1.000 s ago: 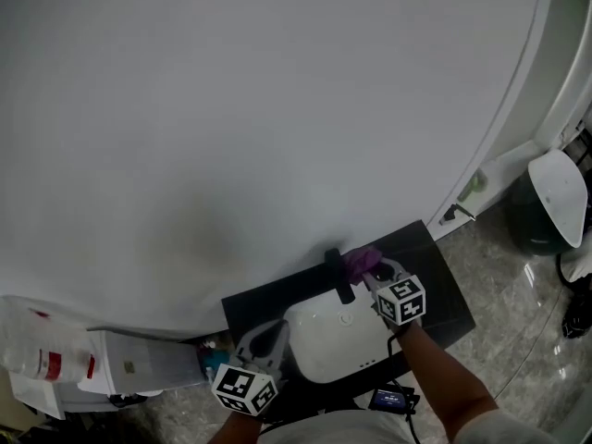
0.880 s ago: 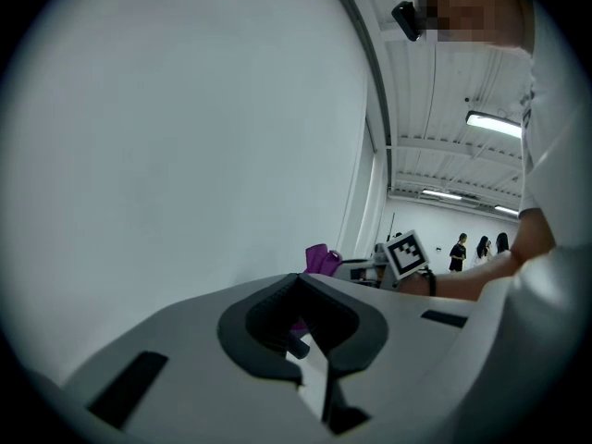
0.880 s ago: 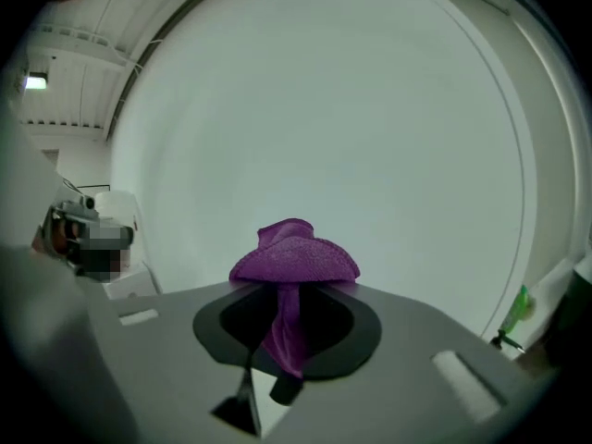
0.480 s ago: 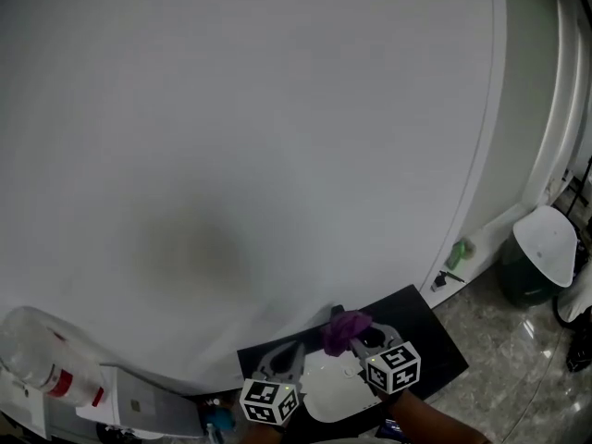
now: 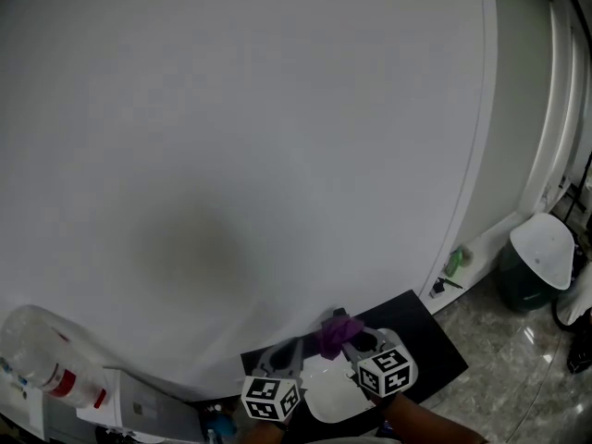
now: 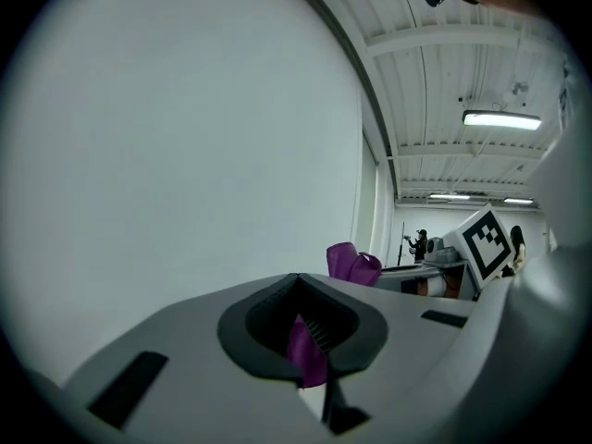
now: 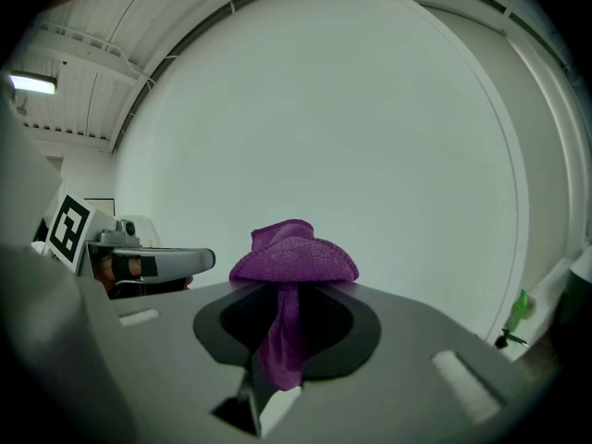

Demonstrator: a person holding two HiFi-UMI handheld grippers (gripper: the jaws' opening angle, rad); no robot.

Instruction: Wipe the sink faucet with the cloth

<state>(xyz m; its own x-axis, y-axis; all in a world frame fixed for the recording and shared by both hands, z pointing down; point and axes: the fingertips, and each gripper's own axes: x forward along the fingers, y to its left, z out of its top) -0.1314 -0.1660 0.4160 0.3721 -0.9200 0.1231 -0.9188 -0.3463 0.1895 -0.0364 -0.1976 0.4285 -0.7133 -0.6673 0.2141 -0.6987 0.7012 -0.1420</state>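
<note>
- The right gripper [image 5: 354, 343] has its fingers [image 7: 370, 326] closed on the purple cloth [image 7: 291, 257]. 1 fold bulges above the tips and a tail hangs down through the gap.
- The left gripper [image 6: 310, 326] has its fingers together, with a thin purple strip [image 6: 303, 351] nipped between them. Whether it belongs to the same cloth cannot be told.
- In the head view, the cloth [image 5: 336, 331] is held near the wall [image 5: 259, 137], above the white basin [image 5: 335, 398] on the dark tabletop [image 5: 430, 331].
</note>
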